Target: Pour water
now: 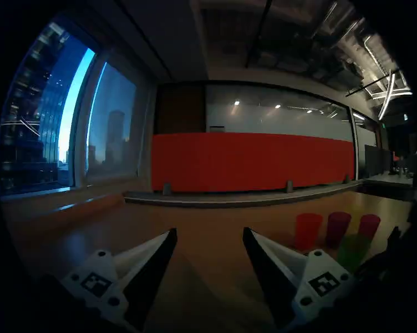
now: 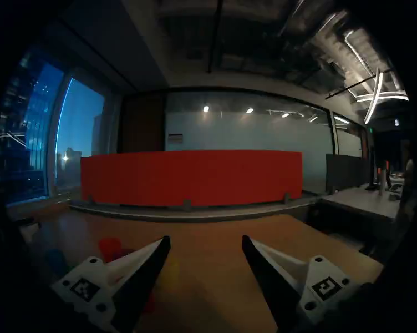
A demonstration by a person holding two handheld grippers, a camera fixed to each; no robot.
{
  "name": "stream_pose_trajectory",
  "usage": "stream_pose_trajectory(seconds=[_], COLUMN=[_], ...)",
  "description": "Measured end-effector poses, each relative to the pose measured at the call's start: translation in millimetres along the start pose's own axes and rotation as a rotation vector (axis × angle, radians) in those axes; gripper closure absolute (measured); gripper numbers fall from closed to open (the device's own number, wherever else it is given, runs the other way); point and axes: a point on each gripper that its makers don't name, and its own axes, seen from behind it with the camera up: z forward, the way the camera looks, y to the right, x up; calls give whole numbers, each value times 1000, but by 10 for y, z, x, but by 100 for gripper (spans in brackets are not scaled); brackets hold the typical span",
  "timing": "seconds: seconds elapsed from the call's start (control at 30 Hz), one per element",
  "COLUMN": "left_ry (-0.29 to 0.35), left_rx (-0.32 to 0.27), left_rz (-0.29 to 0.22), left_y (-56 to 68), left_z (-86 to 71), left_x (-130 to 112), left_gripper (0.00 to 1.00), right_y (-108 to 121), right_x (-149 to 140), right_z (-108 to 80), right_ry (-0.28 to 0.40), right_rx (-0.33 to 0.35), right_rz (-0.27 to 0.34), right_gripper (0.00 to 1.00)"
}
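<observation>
Both tools are hanging empty over the wooden table [image 1: 219, 219]: the left gripper [image 1: 207, 240] is holding its fingers spread wide with nothing between them, and the right gripper [image 2: 204, 242] is doing likewise. Off to the right of the left gripper's fingers, four cups are standing in a tight cluster: an orange-red cup [image 1: 308, 230], a dark red cup [image 1: 337, 226] and a pink-red cup [image 1: 369, 225] in a row, with a green cup [image 1: 352, 251] in front. The dim light is hiding whether they touch. In the right gripper view a red cup [image 2: 110, 247] is peeking out beside the left finger, near a blue shape [image 2: 56, 261] too dark to name. Which cup is carrying water I cannot tell, so a wrong pick seems likely. Crowding is making the reach risky, since a finger sliding between neighbours could be knocking one over. Thin cups may also be buckling under a hard squeeze, slopping water onto the wood.
</observation>
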Motion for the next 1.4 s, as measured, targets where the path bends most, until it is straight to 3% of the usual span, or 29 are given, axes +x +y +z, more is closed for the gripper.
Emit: stream_pose_trajectory(seconds=[0.8,1.13,1.4], left_ry=[-17,-18,-18], left_rx=[-8,-8,-7], left_rz=[4,4,4], left_y=[18,19,31], left_z=[18,7,6], left_x=[-41,-45,-48], left_gripper=[12,12,12], right_y=[50,38,-10], right_x=[25,75,32], right_z=[-49,-122,-26], right_ry=[24,57,76], right_rx=[6,14,28], right_rz=[12,-62,-115], right_gripper=[1,1,0])
